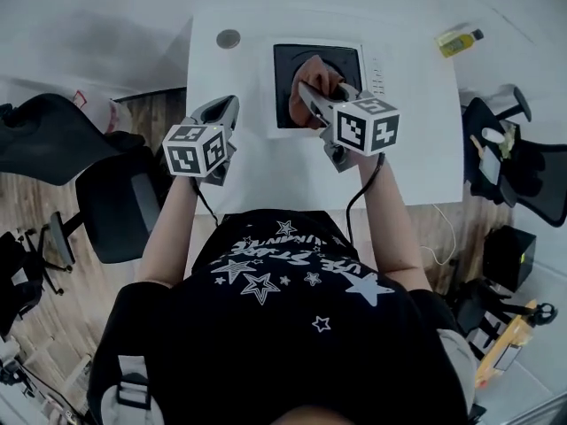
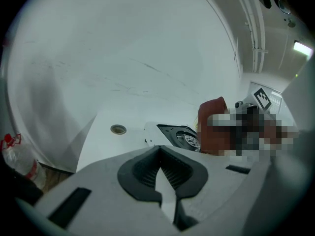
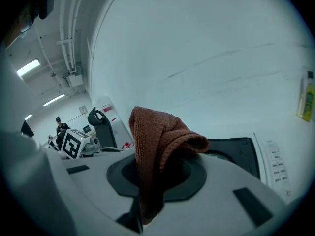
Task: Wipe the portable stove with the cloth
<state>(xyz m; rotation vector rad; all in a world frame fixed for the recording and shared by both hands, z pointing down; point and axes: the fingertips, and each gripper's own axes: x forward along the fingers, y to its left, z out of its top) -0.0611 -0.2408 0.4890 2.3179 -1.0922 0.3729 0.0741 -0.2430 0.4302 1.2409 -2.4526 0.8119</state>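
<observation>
Right gripper view shows my right claw [image 3: 155, 176] clenched on a rust-brown terry cloth [image 3: 160, 136]. The cloth bunches out of the jaws in a thick fold, its long axis running straight ahead along them. Just beyond and below that fold lies the white portable stove with its black glass top [image 3: 236, 154], its control strip off to the claw's right. In the head view the cloth sits over the left-centre of the black panel, so the surface to be wiped is right under the claw's tip. Whether the fabric actually touches the glass I cannot tell. I judge the next stroke needs only a press down and a sweep across the panel, and the right claw is plainly the nearer one. My left claw [image 2: 160, 166] is closed on nothing, hovering over the bare white bench [image 1: 416, 158] to the stove's left. A small round metal disc [image 1: 228, 38] lies ahead of it, and a yellow bottle [image 1: 458, 42] stands well off to the right claw's right. Black office chairs [image 1: 124, 202] stand on wooden floor [image 1: 159, 113] beside the bench
</observation>
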